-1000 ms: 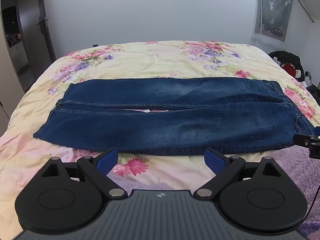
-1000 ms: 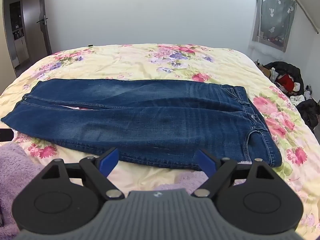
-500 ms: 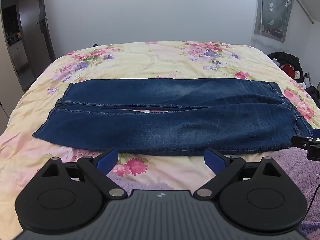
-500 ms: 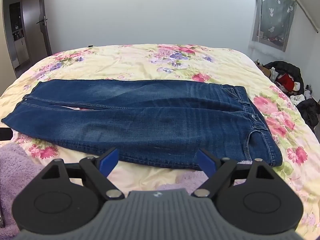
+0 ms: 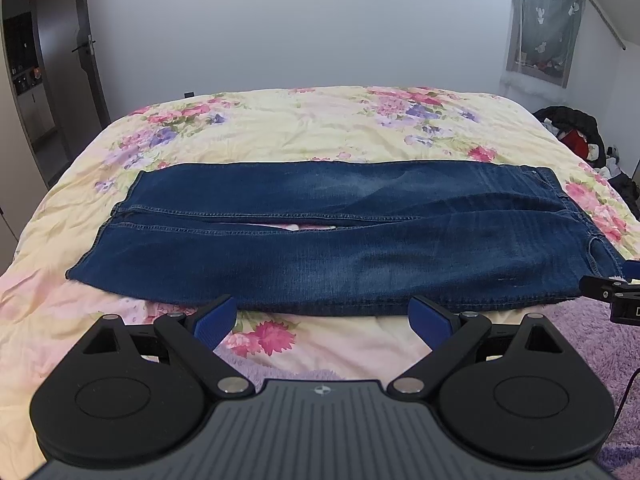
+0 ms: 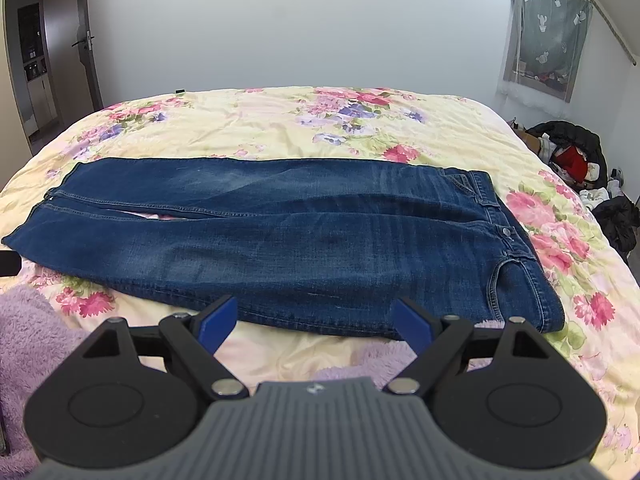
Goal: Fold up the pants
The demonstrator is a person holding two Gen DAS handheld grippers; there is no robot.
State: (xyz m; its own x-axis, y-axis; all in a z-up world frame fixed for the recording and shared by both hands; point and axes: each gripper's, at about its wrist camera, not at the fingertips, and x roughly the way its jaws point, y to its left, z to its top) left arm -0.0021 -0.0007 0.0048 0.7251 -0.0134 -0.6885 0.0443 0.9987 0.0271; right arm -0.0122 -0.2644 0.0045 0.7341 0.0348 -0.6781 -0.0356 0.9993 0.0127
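1. Motion over the last second is almost nil: both views match the earlier frames, with only a slight drift, so folding has not begun.
2. Jeans (image 5: 328, 240) lie flat across the floral bedspread (image 5: 320, 128), legs side by side, hems to the left, waistband (image 6: 500, 216) to the right.
3. Left gripper (image 5: 324, 316) hovers just short of the near leg edge, its jaws spread wide and holding nothing; right gripper (image 6: 312, 318) is the same, nearer the waist.
4. Open bedspread beyond the far leg leaves room for a fold; a purple fleece blanket (image 6: 28, 328) bunches at the near edge.
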